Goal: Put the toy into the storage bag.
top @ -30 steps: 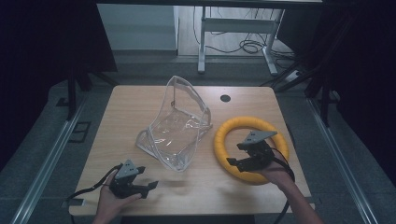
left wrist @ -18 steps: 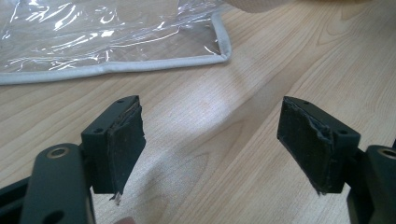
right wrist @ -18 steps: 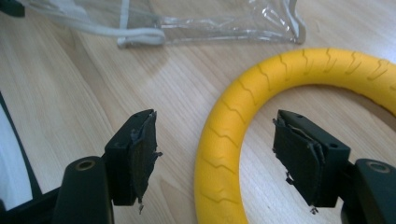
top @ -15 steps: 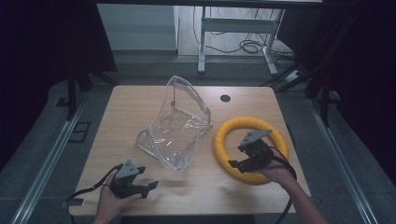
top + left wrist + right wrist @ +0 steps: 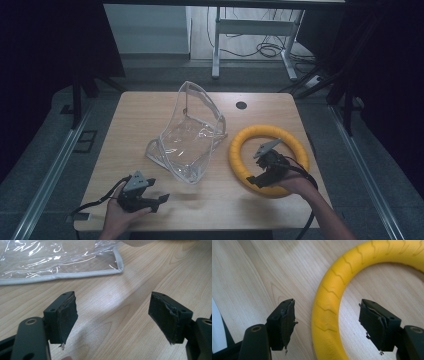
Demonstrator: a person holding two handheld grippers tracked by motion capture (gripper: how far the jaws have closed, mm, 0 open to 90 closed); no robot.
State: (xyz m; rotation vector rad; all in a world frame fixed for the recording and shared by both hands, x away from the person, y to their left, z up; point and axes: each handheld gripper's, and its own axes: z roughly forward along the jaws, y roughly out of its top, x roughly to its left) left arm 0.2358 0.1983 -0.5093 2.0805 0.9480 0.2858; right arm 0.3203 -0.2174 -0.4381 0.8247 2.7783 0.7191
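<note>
A: Surface?
B: Light wooden table (image 5: 150, 115), rounded corners, one small dark round hole (image 5: 241, 105) near the far edge.
A: What's on it?
B: Two items. Clear plastic bag (image 5: 187, 137) with pale edging around mid-table, base flat on the wood, upper part standing up. Yellow ring (image 5: 245, 145) lying flat on the right side, chevron grooves in its surface.
A: Touching?
B: No, just beside each other, strip of bare wood between. Near left part of the top is bare wood.
</note>
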